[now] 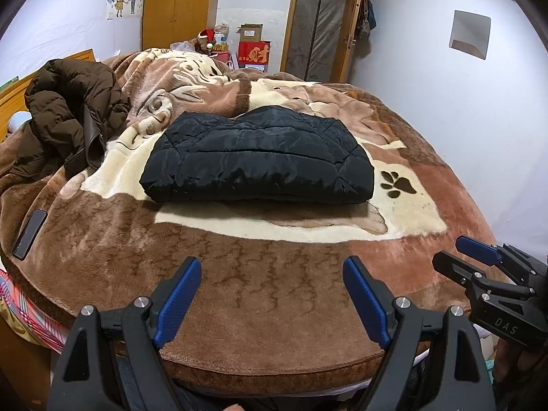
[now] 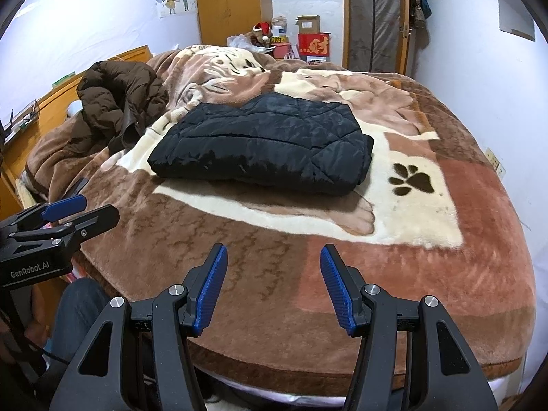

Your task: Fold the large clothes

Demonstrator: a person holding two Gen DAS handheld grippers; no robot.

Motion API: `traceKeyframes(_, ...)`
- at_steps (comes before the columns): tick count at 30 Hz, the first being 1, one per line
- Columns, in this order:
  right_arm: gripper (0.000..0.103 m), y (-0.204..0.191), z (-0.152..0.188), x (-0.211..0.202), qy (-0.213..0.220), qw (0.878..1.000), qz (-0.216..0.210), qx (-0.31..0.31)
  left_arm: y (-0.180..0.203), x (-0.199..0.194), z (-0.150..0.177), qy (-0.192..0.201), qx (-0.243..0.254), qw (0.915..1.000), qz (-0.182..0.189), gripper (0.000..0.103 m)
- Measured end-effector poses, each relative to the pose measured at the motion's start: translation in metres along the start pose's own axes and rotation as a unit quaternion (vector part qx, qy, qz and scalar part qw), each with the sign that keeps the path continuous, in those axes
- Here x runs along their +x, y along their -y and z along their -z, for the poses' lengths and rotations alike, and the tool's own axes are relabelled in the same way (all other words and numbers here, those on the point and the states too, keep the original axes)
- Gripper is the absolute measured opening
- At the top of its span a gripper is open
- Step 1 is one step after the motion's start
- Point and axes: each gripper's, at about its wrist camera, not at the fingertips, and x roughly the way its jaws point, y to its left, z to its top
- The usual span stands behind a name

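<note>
Writing legible: "DAS" in white on the body of the right gripper (image 1: pixel 479 257), seen side-on at the right margin of the left wrist view; "GenRobot.AI" on the body of the left gripper (image 2: pixel 65 205), seen at the left margin of the right wrist view. A red box (image 1: pixel 254 54) beyond the far edge of the bed carries one large gold character; smaller print not readable.

Black quilted jacket (image 1: pixel 257 161) lies folded into a flat rectangle near the middle of the bed, on the cream panel of the brown blanket (image 1: pixel 274 291). Long axis runs left to right, parallel to the near edge; folded edge faces the near edge.

Brown puffer coat (image 1: pixel 68 116) is heaped unfolded toward the far left corner, apart from the black one.

Left view only: dark phone (image 1: pixel 30 234) near the left edge. Right view only: wall socket (image 2: pixel 493 161) at right.

Left gripper: jaws wide apart, empty, over the near edge. Right gripper: jaws apart, slightly narrower, empty.
</note>
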Motion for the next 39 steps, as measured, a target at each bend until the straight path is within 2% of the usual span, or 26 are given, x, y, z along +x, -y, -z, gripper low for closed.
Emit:
traceKeyframes(14, 0.057, -0.0007, 0.0018, 0.0034, -0.006, 1.0, -0.002, 0.001, 0.0015, 0.0024, 0.004, -0.005, -0.003, 1.0, 0.004, 0.086)
traceKeyframes(21, 0.057, 0.0002, 0.0021, 0.004, -0.008, 1.0, -0.003, 0.002, 0.0041, 0.0011, 0.0053, -0.001, 0.006, 0.9999, -0.009, 0.086)
traceKeyframes(39, 0.057, -0.0005, 0.0021, 0.0037, -0.008, 1.0, -0.002, 0.002, 0.0036, -0.0007, 0.0078, -0.002, 0.008, 0.9999, -0.012, 0.086)
